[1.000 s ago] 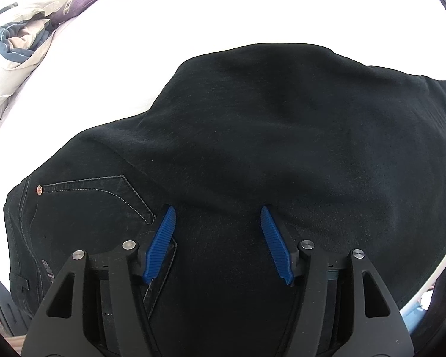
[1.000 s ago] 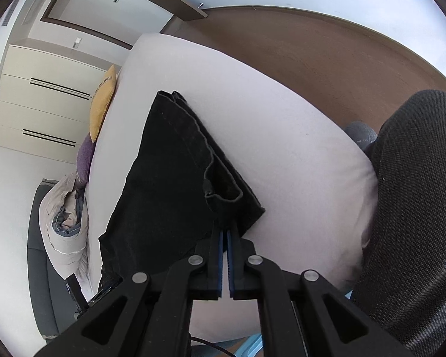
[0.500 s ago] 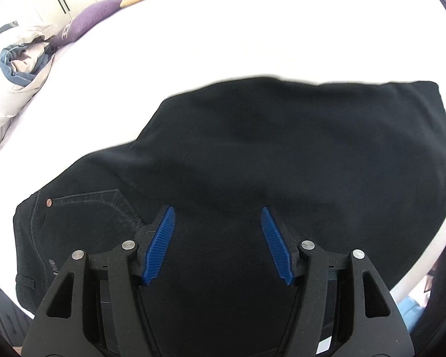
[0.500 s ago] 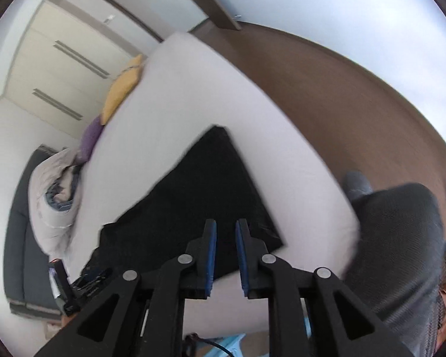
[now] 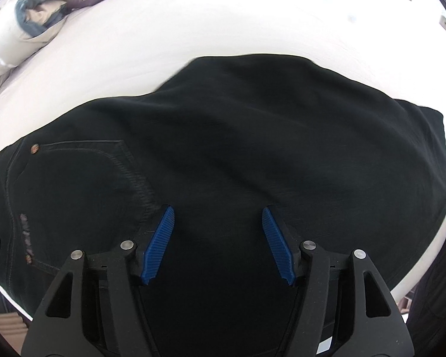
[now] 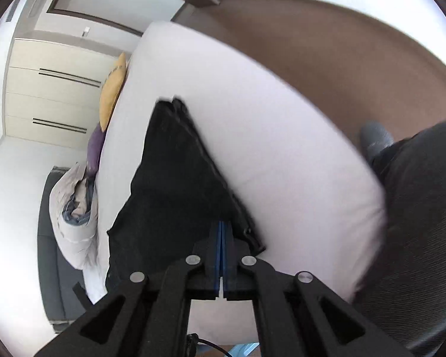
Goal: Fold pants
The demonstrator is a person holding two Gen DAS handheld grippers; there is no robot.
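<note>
The black pants [image 5: 252,154] lie spread flat on the white bed [image 5: 163,44], near its front edge, with a pocket and copper rivet at the left end in the left wrist view. The left claw [image 5: 218,245] hangs over the pants with its blue pads wide apart, holding nothing. The right claw [image 6: 224,255] is closed, pads pressed together at the pants' near edge; whether cloth is pinched between them cannot be told. Yellow and purple pillows [image 6: 111,95] sit at the bed's far end.
</note>
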